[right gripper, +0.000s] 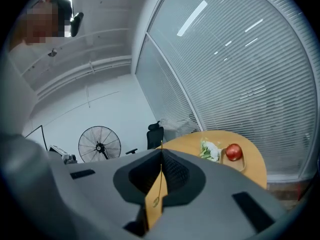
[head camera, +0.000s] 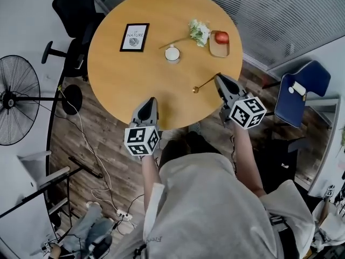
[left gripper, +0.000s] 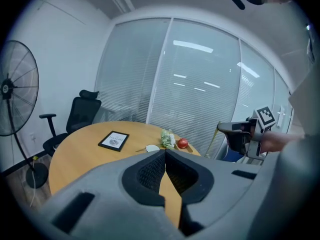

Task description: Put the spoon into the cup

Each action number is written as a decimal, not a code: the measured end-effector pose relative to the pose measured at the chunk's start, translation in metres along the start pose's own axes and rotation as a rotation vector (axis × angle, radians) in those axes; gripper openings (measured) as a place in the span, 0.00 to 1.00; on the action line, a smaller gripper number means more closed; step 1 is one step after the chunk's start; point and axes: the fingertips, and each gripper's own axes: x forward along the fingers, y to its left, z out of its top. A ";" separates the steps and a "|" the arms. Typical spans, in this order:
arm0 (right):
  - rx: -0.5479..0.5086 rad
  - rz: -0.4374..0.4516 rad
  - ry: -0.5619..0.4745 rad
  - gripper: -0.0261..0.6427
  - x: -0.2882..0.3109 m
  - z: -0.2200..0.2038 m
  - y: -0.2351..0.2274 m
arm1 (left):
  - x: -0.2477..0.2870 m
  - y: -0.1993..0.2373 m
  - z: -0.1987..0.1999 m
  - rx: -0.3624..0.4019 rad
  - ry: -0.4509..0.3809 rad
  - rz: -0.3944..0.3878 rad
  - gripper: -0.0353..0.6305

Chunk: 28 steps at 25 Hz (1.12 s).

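A white cup (head camera: pixel 172 54) stands upright on the round wooden table (head camera: pixel 118 85), beyond the middle; it shows small in the left gripper view as the cup (left gripper: pixel 152 148). My right gripper (head camera: pixel 219 77) is shut on the handle of a thin gold spoon (head camera: pixel 205 83), whose bowl points left, above the table's near right part. In the right gripper view the spoon (right gripper: pixel 159 181) runs along the seam of the closed right gripper (right gripper: pixel 161 151). My left gripper (head camera: pixel 151 100) hovers over the near table edge; this left gripper (left gripper: pixel 165 152) is shut and holds nothing.
On the table are a framed picture (head camera: pixel 134 37), white flowers (head camera: pixel 199 32) and a red apple (head camera: pixel 221 37) on a small wooden tray (head camera: pixel 219 50). A black office chair (head camera: pixel 75 9) and a standing fan (head camera: pixel 16 99) are at the left, a blue chair (head camera: pixel 302 88) at the right.
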 end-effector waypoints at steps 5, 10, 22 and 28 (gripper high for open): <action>0.007 0.010 0.004 0.04 0.010 -0.001 -0.004 | 0.006 0.004 0.001 -0.003 0.003 0.005 0.07; -0.013 0.009 0.007 0.04 0.022 0.002 0.000 | 0.018 0.010 0.005 -0.011 -0.011 -0.014 0.07; -0.051 -0.014 -0.037 0.04 0.077 0.043 -0.003 | 0.082 0.024 0.064 0.045 -0.051 -0.126 0.07; -0.049 -0.023 -0.045 0.04 0.103 0.052 -0.006 | 0.099 0.035 0.076 0.055 -0.044 -0.153 0.07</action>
